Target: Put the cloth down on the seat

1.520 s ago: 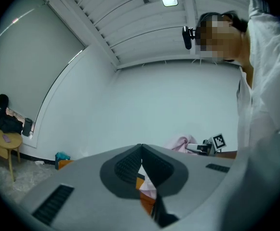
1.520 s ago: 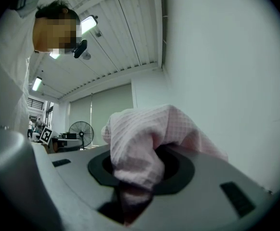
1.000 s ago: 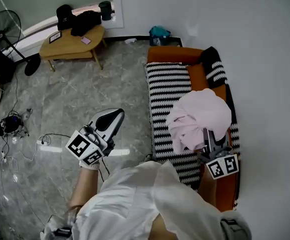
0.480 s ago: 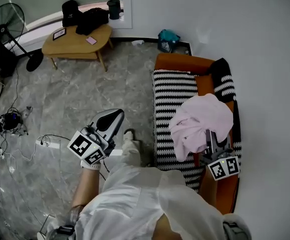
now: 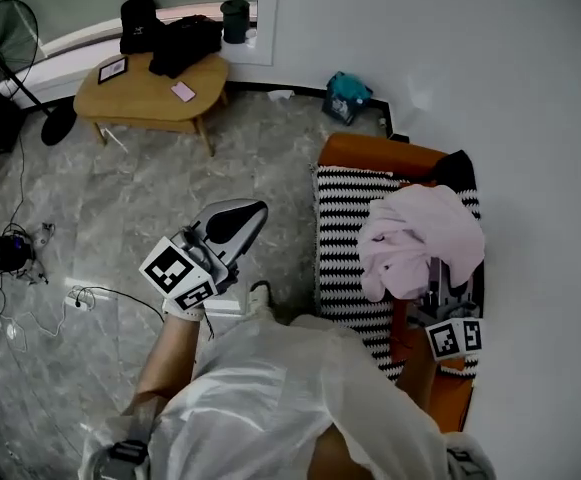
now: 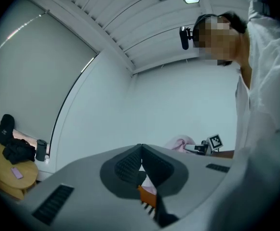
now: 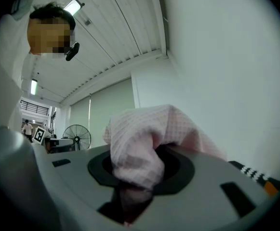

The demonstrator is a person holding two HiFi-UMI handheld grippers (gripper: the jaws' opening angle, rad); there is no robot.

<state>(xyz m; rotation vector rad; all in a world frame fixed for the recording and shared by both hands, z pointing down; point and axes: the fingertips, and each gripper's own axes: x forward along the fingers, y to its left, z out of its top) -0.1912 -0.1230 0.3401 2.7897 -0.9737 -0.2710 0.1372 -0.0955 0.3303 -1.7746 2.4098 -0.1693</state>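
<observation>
A pale pink cloth [image 5: 420, 238] hangs bunched over the black-and-white striped seat [image 5: 345, 243] of an orange sofa. My right gripper [image 5: 438, 278] is shut on the cloth's lower edge and holds it above the seat cushion. In the right gripper view the pink cloth [image 7: 142, 150] bulges out between the jaws and hides the pads. My left gripper [image 5: 238, 223] hangs over the grey floor left of the sofa, its jaws closed together with nothing in them [image 6: 140, 163].
A wooden coffee table [image 5: 145, 83] with dark bags stands at the back left, a floor fan [image 5: 0, 38] beside it. Cables and a power strip [image 5: 80, 298] lie on the marble floor. A teal bag [image 5: 348, 96] sits by the wall behind the sofa. The person's white sleeve fills the foreground.
The view has shifted toward the sofa as the person stepped closer. The right gripper and cloth stay together over the seat. The left gripper has risen slightly.
</observation>
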